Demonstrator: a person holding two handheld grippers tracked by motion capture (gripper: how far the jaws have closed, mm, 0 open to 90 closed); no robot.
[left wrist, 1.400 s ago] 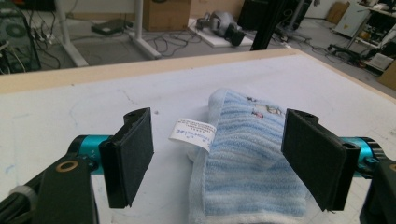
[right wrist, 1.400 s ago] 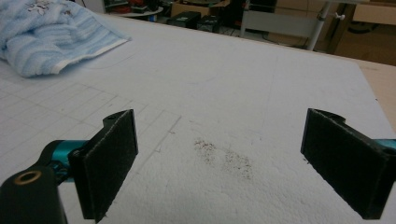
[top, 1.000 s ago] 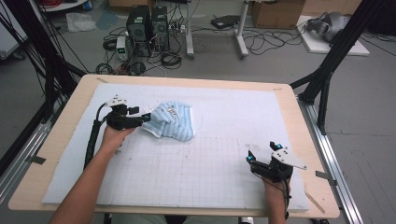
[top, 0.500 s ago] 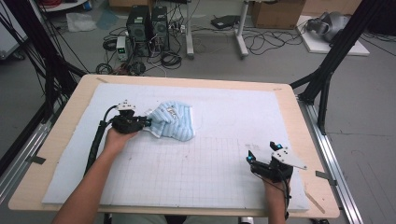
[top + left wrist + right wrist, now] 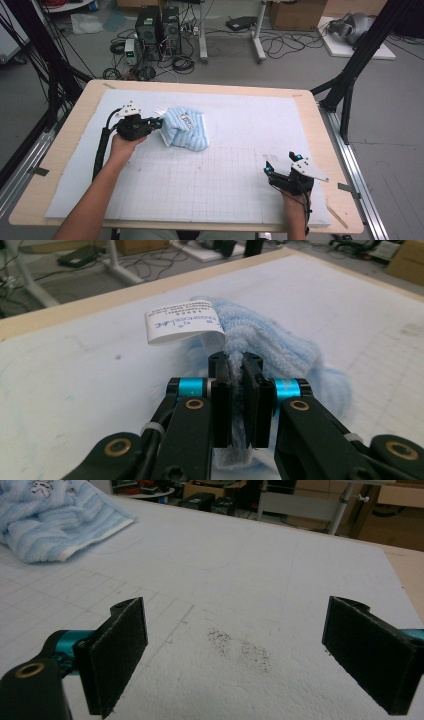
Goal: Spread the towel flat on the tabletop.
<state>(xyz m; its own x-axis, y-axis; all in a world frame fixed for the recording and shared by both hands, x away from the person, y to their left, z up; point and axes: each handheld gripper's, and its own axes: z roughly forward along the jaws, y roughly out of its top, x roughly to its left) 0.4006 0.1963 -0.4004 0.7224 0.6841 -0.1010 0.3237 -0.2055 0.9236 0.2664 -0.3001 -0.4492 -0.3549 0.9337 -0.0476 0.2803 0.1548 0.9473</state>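
the soft, fluffy light blue striped cloth lies bunched on the white mat, light and floppy, and the left gripper has just squeezed shut on its edge by the tag, while the right gripper waits wide apart, holding nothing.

1. The left gripper, at the left of the high view, has a black body, a grey three-cornered plate and a thick black cable.
2. In the left gripper view, its black arms carry brass-coloured screws and cyan collars.
3. The right gripper, lower right, has the same black body, grey plate and cyan tips.
4. Both forearms are bare, without sleeves.
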